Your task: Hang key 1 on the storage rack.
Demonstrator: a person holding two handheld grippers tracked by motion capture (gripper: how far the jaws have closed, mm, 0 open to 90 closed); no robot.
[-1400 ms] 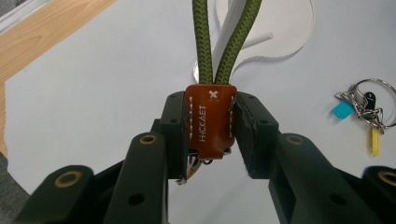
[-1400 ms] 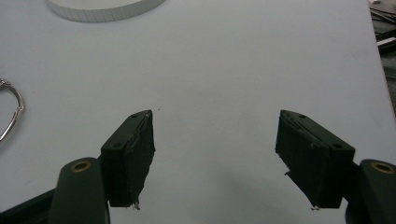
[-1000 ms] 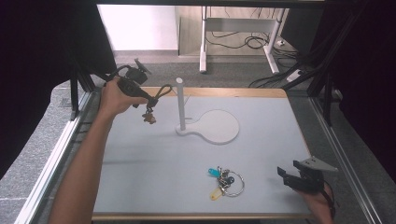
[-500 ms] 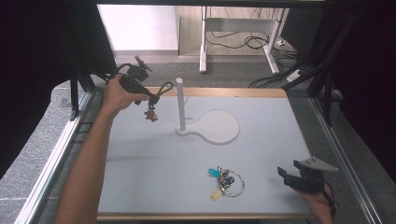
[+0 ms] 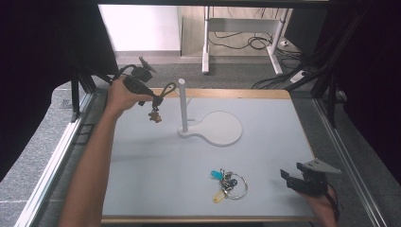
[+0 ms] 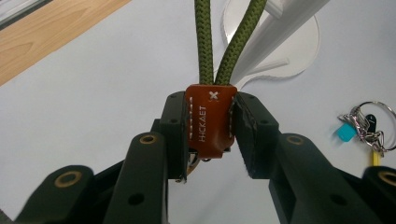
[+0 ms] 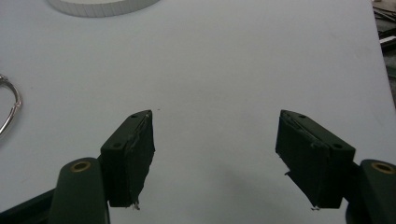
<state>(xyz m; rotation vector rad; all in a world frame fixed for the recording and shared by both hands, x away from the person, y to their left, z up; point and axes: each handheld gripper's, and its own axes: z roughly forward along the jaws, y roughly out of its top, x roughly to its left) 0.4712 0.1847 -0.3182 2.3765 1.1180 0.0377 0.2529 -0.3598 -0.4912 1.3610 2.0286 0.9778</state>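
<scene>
Two grippers, one keychain clamped.
Left gripper pinching leather tab beside post; right gripper spread, empty.

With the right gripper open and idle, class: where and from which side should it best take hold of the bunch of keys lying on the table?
Probably the big metal ring of the bunch of keys: it lies flat, nearest the right gripper, with bare table around it. Come from above, one jaw inside the ring, one outside.

Olive-green cord, brown leather tab
</scene>
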